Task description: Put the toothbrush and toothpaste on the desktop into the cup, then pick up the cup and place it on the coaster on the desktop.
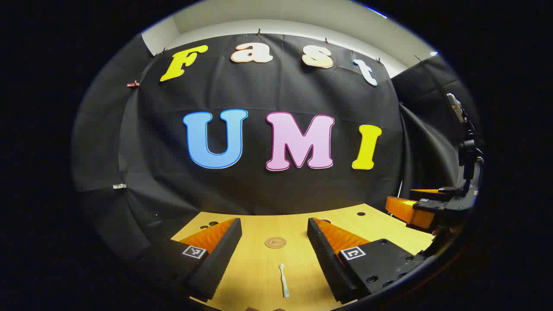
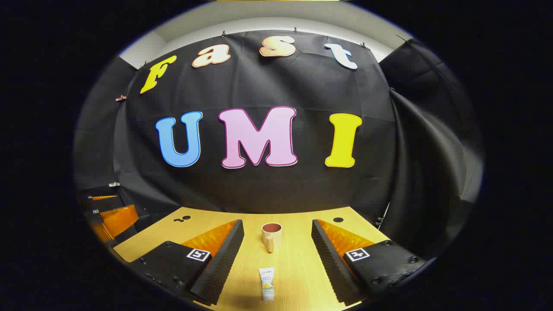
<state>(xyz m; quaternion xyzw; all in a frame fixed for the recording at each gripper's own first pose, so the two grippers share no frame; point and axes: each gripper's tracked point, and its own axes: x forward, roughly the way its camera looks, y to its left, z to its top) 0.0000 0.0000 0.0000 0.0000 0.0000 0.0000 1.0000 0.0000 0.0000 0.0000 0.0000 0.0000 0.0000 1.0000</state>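
Stretching across both views, the wooden desktop (image 1: 259,268) is carrying every task item, and nothing is yet moving toward the cup — the job is sitting at its very start, by my judgement. Both grippers are hanging above the wood with jaws spread wide and nothing between them: the left gripper (image 1: 274,246) and the right gripper (image 2: 278,244).

In the right gripper view, the cup (image 2: 271,236) is standing upright and unfilled ahead, its handle turning toward the camera, with the toothpaste (image 2: 268,283) lying flat nearer in, between the fingers; the other gripper (image 2: 110,218) is showing at the left edge. The left gripper view is offering different things — the round coaster (image 1: 275,242) lying bare ahead, and the toothbrush (image 1: 283,280) lying lengthwise between the fingers, head pointing at the coaster.

Both loadings, the lift and the placing are all remaining.
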